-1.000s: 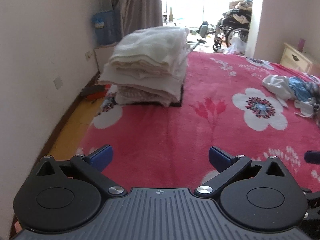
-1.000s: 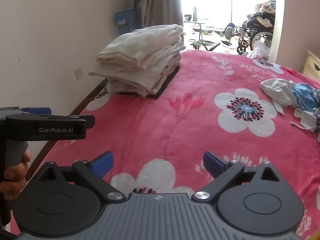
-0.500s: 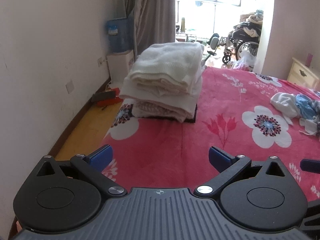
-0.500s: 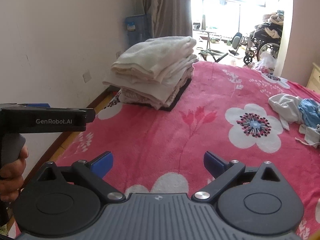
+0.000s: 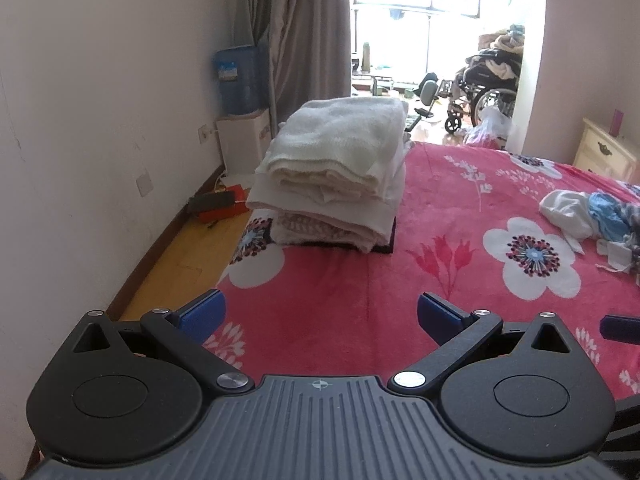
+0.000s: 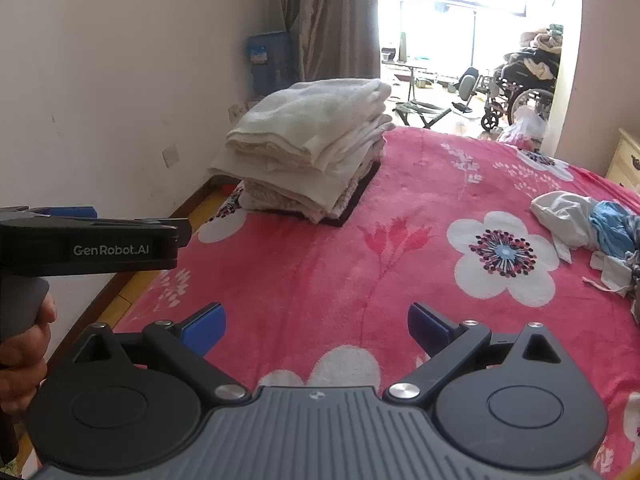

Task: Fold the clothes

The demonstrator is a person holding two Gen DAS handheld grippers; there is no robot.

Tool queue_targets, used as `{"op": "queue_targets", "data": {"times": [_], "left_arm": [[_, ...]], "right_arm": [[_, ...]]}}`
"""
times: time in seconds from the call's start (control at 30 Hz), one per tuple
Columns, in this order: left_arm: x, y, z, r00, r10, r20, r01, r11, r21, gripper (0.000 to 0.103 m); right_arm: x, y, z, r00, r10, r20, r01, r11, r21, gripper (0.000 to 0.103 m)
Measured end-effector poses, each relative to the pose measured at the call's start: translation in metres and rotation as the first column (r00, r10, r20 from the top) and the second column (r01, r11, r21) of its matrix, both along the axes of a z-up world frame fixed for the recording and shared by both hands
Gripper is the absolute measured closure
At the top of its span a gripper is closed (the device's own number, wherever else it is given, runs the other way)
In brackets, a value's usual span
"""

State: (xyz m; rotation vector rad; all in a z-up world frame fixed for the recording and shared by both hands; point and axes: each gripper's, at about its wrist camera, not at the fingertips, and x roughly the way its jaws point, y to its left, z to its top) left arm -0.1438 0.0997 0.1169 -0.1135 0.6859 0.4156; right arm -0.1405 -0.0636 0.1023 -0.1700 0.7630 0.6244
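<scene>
Folded stack point(image 5: 336, 176) sits centre frame near the bed's point(image 5: 360, 280) left edge, likely parked clear of the work area. Unfolded clothes point(image 5: 592, 220) lie bunched at the right edge of frame, well apart from both grippers. Looks like a gap between garments. Left gripper point(image 5: 318, 316): fingers spread wide, holding nothing, hovering over bare blanket. Right gripper point(image 6: 316, 326): same, spread wide and empty. A hand point(image 6: 24, 356) grips the left unit's handle at lower left of the right view.

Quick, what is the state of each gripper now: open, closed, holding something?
Left gripper: open, holding nothing, above the bed.
Right gripper: open, holding nothing, above the bed.
</scene>
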Motion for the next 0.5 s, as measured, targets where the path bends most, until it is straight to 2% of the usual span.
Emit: {"op": "queue_targets", "data": {"times": [0.5], "left_arm": [[0.0026,0.0007,-0.0052,0.999,0.015,-0.036,-0.015,1.0,-0.018,0.0]], "right_arm": [[0.0014,0.0,-0.0043,1.0,-0.026,-0.006,0.026,1.0,-0.017,0.003]]}}
